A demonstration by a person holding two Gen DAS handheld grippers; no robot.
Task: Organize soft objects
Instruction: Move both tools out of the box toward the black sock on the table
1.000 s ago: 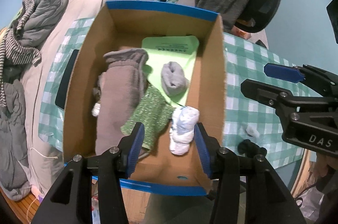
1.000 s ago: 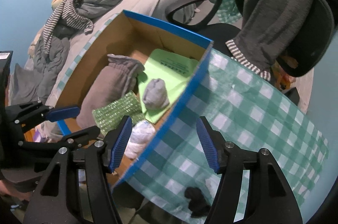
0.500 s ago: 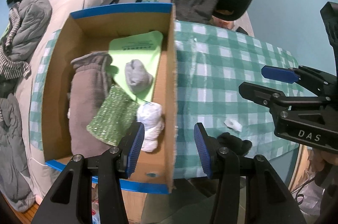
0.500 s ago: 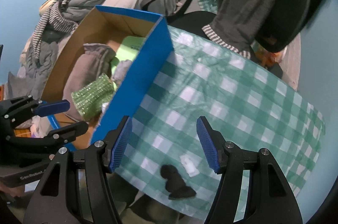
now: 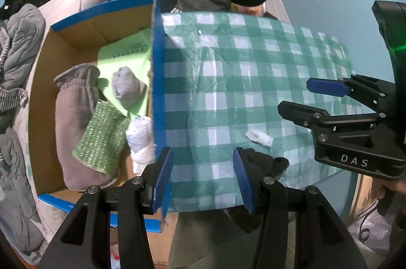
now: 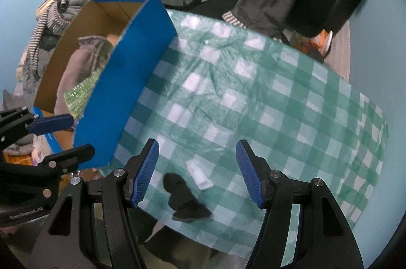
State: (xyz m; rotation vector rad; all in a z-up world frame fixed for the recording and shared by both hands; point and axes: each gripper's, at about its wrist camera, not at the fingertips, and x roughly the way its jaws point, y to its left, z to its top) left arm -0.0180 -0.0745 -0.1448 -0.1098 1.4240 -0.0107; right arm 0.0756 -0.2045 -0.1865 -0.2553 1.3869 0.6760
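Blue-padded jaws of the left gripper (image 5: 203, 177) stand released over the near edge of the green-checked desk (image 5: 253, 71), the black sock (image 5: 266, 163) just right of them. The right gripper (image 6: 196, 173) also hangs released, empty, above that sock and a small white scrap (image 6: 199, 173). Left of both, the cardboard box (image 6: 127, 81) holds a grey pouch (image 5: 73, 121), a green sparkly cloth (image 5: 101, 139), a grey sock (image 5: 127, 88) and a white sock (image 5: 140, 139).

We see our right gripper (image 6: 196, 173) hanging open above the green checked tablecloth (image 6: 291, 96), nothing between its blue pads (image 6: 247, 173). A black sock (image 6: 184, 199) and a small white scrap (image 6: 200, 172) lie below. The blue box (image 6: 121, 94) stands left, beside our left gripper (image 6: 61, 134).
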